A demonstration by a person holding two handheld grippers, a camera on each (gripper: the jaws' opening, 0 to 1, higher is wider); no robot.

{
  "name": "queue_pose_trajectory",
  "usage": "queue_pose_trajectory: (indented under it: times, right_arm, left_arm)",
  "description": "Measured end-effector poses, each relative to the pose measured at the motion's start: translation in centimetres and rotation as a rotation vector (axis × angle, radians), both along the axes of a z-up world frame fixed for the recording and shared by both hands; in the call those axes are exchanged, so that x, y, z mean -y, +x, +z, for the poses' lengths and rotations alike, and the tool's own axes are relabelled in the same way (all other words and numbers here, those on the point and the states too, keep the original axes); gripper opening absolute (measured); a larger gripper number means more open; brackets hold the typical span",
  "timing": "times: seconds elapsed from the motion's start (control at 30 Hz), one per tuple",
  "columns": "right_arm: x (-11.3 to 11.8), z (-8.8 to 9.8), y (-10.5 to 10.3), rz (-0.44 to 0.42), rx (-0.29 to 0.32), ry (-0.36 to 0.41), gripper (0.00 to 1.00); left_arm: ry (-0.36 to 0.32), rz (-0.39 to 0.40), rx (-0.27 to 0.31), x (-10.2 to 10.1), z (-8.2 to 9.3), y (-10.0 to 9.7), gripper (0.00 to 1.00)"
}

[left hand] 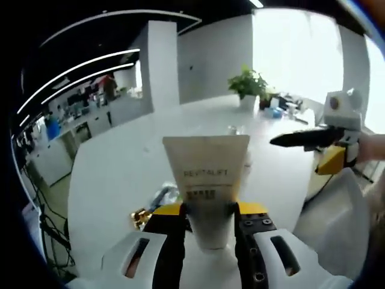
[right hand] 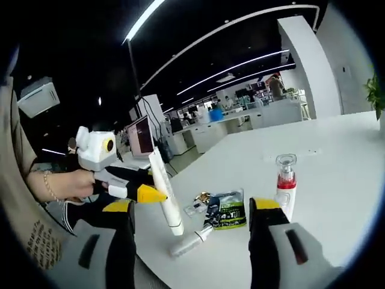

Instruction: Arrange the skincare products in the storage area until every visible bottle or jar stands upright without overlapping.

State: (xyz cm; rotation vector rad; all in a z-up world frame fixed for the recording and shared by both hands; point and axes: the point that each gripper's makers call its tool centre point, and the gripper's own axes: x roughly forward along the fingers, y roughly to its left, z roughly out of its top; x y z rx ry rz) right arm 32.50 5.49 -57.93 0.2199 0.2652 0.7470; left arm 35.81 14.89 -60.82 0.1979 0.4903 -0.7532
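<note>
White office counter (right hand: 337, 180) carries loose products while the left claw (left hand: 209, 226) pinches a cream squeeze tube (left hand: 206, 180) for standing upright; right claw (right hand: 192, 232) is spread.

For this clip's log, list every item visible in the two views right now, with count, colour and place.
Revitalift tube: 1, cream-white, clamped in the left hand-held gripper, held above the table.
Pump bottle: 1, white with red collar and clear cap, upright on the table.
Sachet: 1, green and black, lying flat on the table.
Slim tube: 1, silver-white, lying on its side near the sachet.
Small wrapped items: a few, gold and clear, beside the sachet; exact count unclear.
Potted plant: 1, green in white pot, far table edge.
Table: 1, white.
Left hand-held gripper: shut on the tube.
Right hand-held gripper: open, empty.
Hand: 1, holding the left hand-held gripper.
</note>
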Motion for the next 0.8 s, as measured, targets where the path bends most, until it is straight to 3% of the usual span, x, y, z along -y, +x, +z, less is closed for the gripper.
queue_pose_trajectory:
  times: [0.17,0.43,0.63,0.8]
  right_arm:
    - [-1.3,1.0,-0.1,0.029,0.009,0.013,0.73]
    - [-3.4,1.5,-0.1,0.08,-0.013,0.028,0.56]
    - [-4.3,1.0,-0.7,0.107,-0.069,0.03,0.4]
    - [-5.0,0.0,-1.3,0.127,-0.095,-0.019,0.37]
  left_arm:
    - [-0.026,-0.001,0.022,1.6,0.8,-0.4,0.27]
    - [-0.006,-0.058,0.02,4.3,-0.3,-2.5,0.27]
    - [-0.016,-0.084,0.012,5.3,-0.6,-3.8,0.27]
    - [-0.013,-0.1,0.014,5.5,-0.7,-4.6,0.27]
